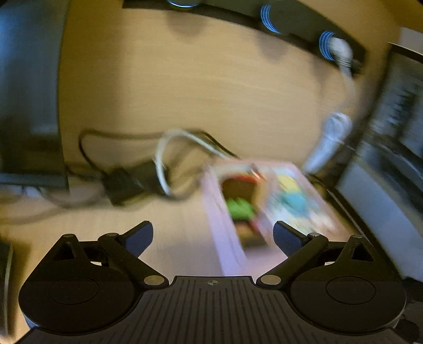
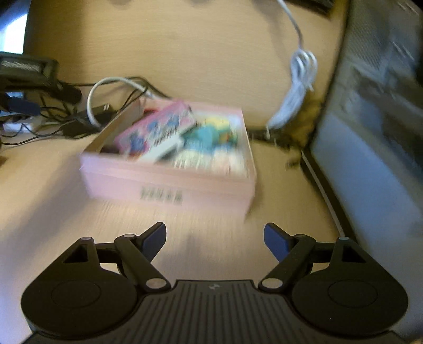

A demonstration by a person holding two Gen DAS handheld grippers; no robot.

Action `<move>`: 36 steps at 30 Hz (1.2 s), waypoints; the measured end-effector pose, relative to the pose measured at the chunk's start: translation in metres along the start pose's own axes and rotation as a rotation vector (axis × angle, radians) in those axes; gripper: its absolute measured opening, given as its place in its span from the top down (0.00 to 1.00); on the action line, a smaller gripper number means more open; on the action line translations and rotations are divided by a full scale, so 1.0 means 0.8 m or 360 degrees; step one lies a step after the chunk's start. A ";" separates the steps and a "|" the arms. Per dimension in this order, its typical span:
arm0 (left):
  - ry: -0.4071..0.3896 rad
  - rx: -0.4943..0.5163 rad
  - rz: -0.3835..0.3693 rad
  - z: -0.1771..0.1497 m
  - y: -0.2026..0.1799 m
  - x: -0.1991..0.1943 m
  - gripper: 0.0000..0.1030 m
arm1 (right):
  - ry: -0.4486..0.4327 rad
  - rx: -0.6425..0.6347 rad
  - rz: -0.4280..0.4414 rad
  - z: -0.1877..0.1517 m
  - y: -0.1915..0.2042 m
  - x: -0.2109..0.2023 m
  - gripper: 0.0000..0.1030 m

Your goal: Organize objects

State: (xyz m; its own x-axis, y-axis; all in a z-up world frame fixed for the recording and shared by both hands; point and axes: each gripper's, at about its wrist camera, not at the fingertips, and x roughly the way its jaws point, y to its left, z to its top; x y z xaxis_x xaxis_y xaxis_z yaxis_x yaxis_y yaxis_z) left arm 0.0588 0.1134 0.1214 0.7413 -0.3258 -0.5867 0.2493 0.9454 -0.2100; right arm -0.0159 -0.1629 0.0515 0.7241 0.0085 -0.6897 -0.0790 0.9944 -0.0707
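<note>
A pink cardboard box (image 2: 169, 182) stands on the wooden table, open at the top, with colourful packets inside; a pink packet (image 2: 156, 129) leans on top of them. The same box shows in the left wrist view (image 1: 224, 225), blurred, with its contents seen from above. My right gripper (image 2: 214, 239) is open and empty, a little in front of the box's near side. My left gripper (image 1: 212, 239) is open and empty, close above the box's near left end. Both views are blurred by motion.
A tangle of black and white cables with a black adapter (image 1: 127, 185) lies left of the box. A bundled white cable (image 2: 296, 90) hangs at the right. A monitor (image 2: 370, 127) stands along the right side. A black bar with blue-ringed parts (image 1: 269, 18) runs along the wall.
</note>
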 end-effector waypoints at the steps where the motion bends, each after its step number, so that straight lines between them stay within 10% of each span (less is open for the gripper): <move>1: 0.0025 0.0003 -0.0036 -0.021 -0.008 -0.011 0.02 | 0.0032 0.0046 0.0011 -0.012 -0.001 -0.011 0.15; 8: 0.0229 0.0031 -0.0059 -0.146 -0.061 -0.032 0.02 | 0.0160 0.0090 0.0036 -0.083 -0.004 -0.055 0.03; 14: 0.0201 -0.0053 0.0198 -0.191 -0.096 -0.038 0.02 | 0.0191 0.0019 0.0127 -0.096 -0.026 -0.037 0.00; 23: -0.0001 -0.0014 0.0512 -0.201 -0.113 -0.013 0.02 | 0.0087 -0.0026 0.0201 -0.078 -0.047 -0.005 0.00; 36: 0.0019 0.0011 0.0541 -0.185 -0.114 0.014 0.02 | -0.0113 -0.0023 0.0223 -0.068 -0.052 0.023 0.00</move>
State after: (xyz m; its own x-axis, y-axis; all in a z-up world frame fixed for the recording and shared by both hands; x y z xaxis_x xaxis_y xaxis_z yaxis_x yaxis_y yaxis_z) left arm -0.0480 0.0221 0.0183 0.7756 0.0078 -0.6311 -0.0064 1.0000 0.0045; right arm -0.0364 -0.2097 0.0022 0.7516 0.1552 -0.6410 -0.1923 0.9813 0.0121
